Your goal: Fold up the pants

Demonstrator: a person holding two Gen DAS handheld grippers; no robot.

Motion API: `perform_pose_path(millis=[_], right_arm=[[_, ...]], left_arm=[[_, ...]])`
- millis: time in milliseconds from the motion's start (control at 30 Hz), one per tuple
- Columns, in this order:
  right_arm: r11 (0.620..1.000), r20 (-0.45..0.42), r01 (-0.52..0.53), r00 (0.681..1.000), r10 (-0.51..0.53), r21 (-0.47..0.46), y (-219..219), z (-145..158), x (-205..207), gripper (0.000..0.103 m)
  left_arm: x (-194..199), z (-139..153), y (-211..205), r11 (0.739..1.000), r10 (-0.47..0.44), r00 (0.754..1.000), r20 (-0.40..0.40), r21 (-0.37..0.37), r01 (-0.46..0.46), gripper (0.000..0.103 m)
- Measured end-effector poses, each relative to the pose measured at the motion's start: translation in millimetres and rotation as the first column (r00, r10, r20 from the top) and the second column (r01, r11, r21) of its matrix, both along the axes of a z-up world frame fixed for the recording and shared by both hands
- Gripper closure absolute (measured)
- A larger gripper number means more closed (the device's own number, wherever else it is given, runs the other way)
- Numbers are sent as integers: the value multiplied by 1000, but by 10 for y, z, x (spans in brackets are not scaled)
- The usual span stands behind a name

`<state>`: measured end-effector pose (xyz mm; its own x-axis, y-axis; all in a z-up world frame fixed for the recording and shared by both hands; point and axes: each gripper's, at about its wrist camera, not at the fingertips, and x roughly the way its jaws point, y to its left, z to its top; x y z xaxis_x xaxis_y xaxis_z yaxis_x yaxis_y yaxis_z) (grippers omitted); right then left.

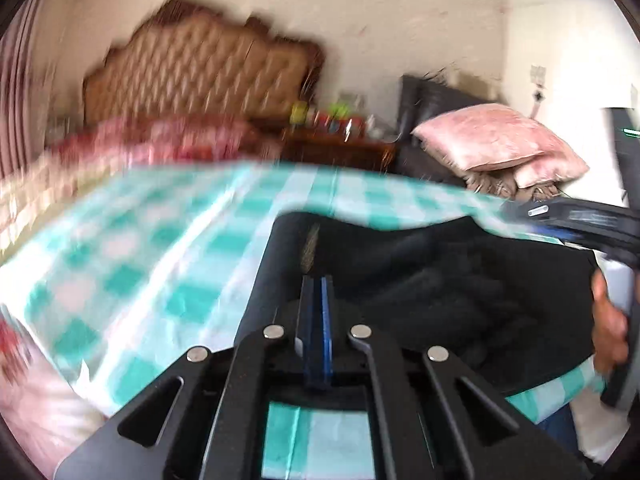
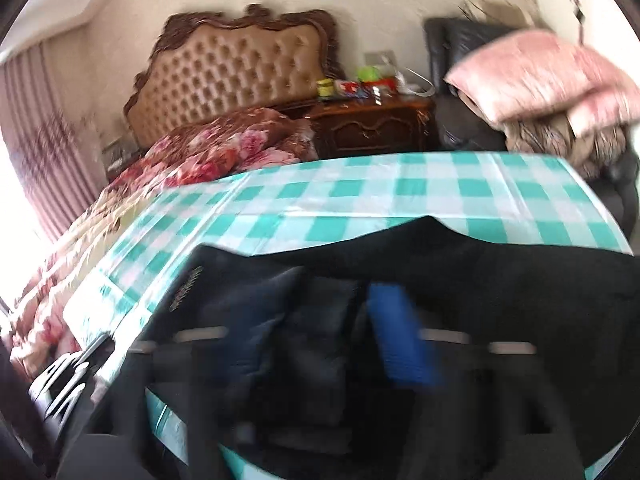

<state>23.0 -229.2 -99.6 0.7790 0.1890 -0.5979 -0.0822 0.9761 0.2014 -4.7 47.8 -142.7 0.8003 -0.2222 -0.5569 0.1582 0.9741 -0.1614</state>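
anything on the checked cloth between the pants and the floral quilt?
Nothing: bare checked cloth runs from the dark pants to the floral quilt, clearest in the right wrist view.

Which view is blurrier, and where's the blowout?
Left wrist: headboard and checked cloth smear sideways, left gripper sharp. Right wrist: headboard crisper, but right gripper and pants smear badly. Blowout: window glare at the left edge, right wrist.

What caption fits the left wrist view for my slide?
Shut left tongs above dark pants on a checked green-and-white tablecloth, bedroom behind.
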Motion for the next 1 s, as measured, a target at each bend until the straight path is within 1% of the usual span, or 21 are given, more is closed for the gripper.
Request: perform_pose_path(millis=[33,67,100,133,167,233,300,333,400,467,533,600,633,667,700,733,800,867,900,933,1000], right_arm=[[999,30,-34,999,35,-7,167,16,-15,7],[998,36,-55,998,56,-31,274,13,-20,7],[996,27,-71,997,73,-61,400,-5,0,7],[994,11,-80,997,81,-75,501,-28,49,7],[994,-4,-78,997,78,-77,528,-61,61,7],[997,-35,-40,999,37,-70,537,-124,107,6],[998,-51,17,999,-21,-66,561,-179,135,6],[996,-66,26,997,-32,-80,584,-228,150,6],[994,-95,-10,995,-1,-108,648,-326,154,6],[986,-141,-72,989,50,-151,714,-480,167,6],[976,-263,-106,963,53,-189,752,-776,241,5],[969,-190,-108,979,66,-223,768,-851,121,5],[970,-184,-107,981,67,-220,767,-863,102,5],[972,-185,-105,981,66,-209,753,-869,99,5],[974,-189,-104,980,65,-202,744,-871,106,5],[973,-191,-106,979,66,-206,752,-874,111,5],[973,-189,-107,980,67,-207,754,-884,103,4],[973,-184,-108,980,70,-206,751,-884,88,4],[973,-183,-108,981,71,-205,747,-883,85,4],[973,-184,-110,980,72,-205,762,-878,76,4],[972,-186,-112,980,73,-205,751,-872,86,4]], left_arm=[[100,-188,27,1000,7,994,-108,9,-6,101],[164,-286,65,1000,13,988,-151,13,-11,101],[165,-350,106,1000,10,987,-160,1,-10,102],[126,-368,117,1000,6,989,-151,-12,-7,102],[98,-379,106,1000,0,989,-145,-6,-1,102],[118,-392,123,1000,-11,990,-139,-1,11,101],[121,-412,170,1000,-16,990,-143,-29,12,101],[110,-432,181,999,-18,990,-139,-31,14,101],[43,-453,160,1000,-21,991,-130,-9,20,101],[31,-439,147,1000,-26,992,-126,8,27,101],[56,-356,137,999,-27,993,-117,14,29,100],[74,-178,155,999,-33,997,-66,18,35,94],[152,-64,166,999,-42,998,-40,30,44,84],[237,11,178,998,-52,998,-30,31,52,72],[344,84,187,998,-59,998,-24,28,60,68],[524,179,175,997,-70,997,-20,33,71,67],[832,278,99,992,-108,994,-25,60,110,67],[1203,253,17,989,-130,989,-72,65,135,67],[1454,167,-39,987,-147,979,-143,50,155,67],[1593,96,-73,986,-151,970,-190,41,162,67],[1925,-193,-157,985,-129,930,-344,63,160,67]])
